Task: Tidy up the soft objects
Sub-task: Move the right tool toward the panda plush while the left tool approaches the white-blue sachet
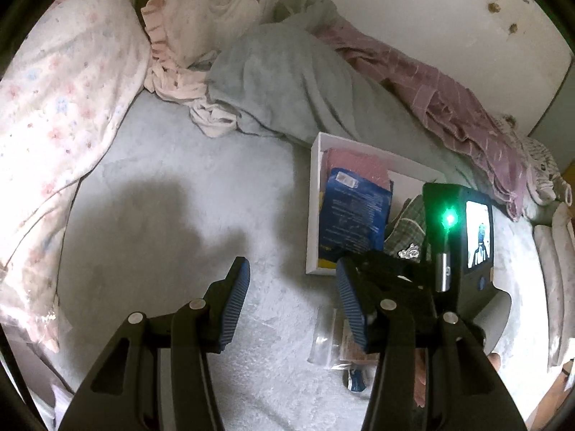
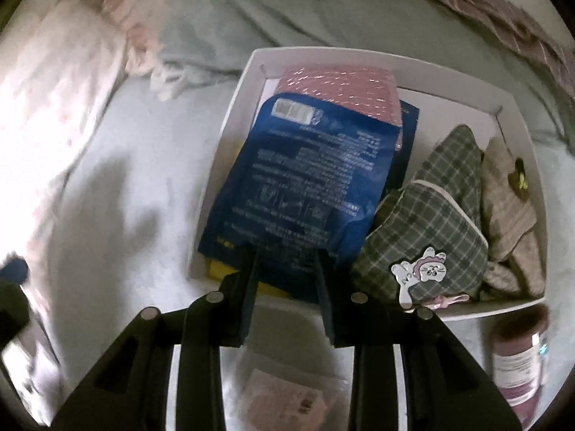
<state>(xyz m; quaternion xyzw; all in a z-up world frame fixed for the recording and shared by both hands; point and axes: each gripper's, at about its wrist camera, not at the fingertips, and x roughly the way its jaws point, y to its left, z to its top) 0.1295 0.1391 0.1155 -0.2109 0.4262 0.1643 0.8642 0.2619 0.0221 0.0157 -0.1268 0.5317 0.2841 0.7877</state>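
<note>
A white box [image 2: 233, 115] sits on the bed and holds a blue soft pack [image 2: 312, 172], a pink pack [image 2: 345, 86], a green plaid pouch [image 2: 431, 226] with a cat charm, and beige cloth [image 2: 510, 208]. My right gripper [image 2: 287, 255] has its fingertips on either side of the blue pack's near edge, jaws partly apart. My left gripper [image 1: 291, 287] is open and empty above the bed sheet [image 1: 179, 215], left of the box [image 1: 312, 208]. The right gripper's body [image 1: 456, 237] shows over the box in the left wrist view.
A floral pillow [image 1: 57, 136], a pink frilled cloth [image 1: 187, 43], a grey-green blanket [image 1: 287, 82] and a mauve blanket [image 1: 449, 100] lie around the bed. Clear plastic packets [image 1: 330, 344] lie near my left gripper. A purple wrapped roll [image 2: 517, 366] lies beside the box.
</note>
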